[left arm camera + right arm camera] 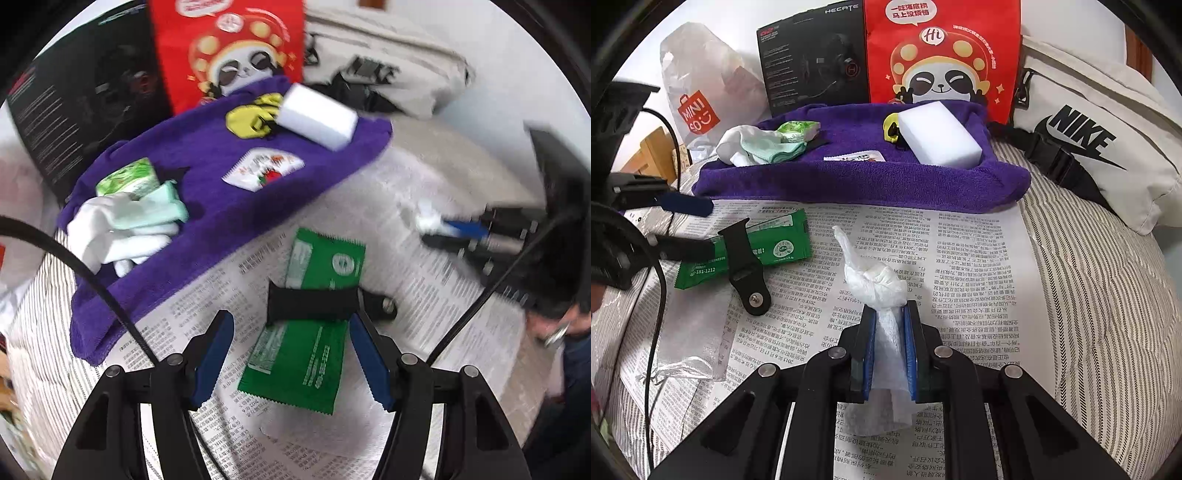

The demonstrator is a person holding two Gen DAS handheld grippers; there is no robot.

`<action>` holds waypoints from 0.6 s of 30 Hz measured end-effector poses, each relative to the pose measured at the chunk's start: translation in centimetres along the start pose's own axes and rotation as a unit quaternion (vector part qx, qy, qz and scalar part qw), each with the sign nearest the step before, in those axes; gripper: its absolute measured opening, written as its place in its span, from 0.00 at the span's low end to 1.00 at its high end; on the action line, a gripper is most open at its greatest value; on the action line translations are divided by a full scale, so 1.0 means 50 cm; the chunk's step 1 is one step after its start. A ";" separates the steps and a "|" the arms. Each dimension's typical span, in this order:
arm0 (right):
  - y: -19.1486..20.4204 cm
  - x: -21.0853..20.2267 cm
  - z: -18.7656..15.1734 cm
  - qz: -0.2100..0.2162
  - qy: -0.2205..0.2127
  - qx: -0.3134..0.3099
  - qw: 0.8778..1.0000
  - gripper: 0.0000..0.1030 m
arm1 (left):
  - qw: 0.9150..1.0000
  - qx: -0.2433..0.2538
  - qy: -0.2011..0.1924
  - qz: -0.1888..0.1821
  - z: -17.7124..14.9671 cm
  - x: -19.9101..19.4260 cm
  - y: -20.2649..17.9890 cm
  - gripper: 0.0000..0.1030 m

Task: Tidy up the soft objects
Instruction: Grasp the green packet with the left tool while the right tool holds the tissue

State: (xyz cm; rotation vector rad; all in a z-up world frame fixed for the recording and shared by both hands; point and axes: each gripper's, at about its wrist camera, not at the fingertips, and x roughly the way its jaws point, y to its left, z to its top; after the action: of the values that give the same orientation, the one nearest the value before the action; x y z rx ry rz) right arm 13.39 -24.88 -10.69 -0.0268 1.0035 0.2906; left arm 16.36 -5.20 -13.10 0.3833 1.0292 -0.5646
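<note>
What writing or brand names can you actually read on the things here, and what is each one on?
"NIKE": off-white fabric waist bag
"MINISO": translucent plastic shopping bag
"HECATE": black cardboard headset box
"Hi": red paper panda bag
"181-1212": green foil sachet
Newspaper print: too small to read.

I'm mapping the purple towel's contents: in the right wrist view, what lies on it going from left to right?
White and mint-green socks → green printed tissue pack → white flat sachet with red print → yellow and black clip → white rectangular foam sponge, all on the purple terry towel.
</note>
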 end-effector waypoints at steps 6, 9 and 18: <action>-0.009 0.000 0.001 0.014 0.000 0.012 1.000 0.14 | 1.000 0.026 0.012 0.008 -0.008 0.025 -0.013 0.67; -0.008 0.000 0.000 0.012 0.000 0.009 1.000 0.14 | 1.000 0.017 0.012 -0.003 -0.001 0.033 -0.006 0.66; -0.015 0.000 0.000 0.024 -0.001 0.018 1.000 0.14 | 1.000 -0.014 0.003 0.020 0.000 0.006 0.015 0.31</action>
State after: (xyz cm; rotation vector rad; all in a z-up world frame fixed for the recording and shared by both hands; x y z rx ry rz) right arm 13.57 -25.58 -10.78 0.0293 1.0082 0.3159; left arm 16.92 -4.70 -13.32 0.3799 1.0329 -0.5132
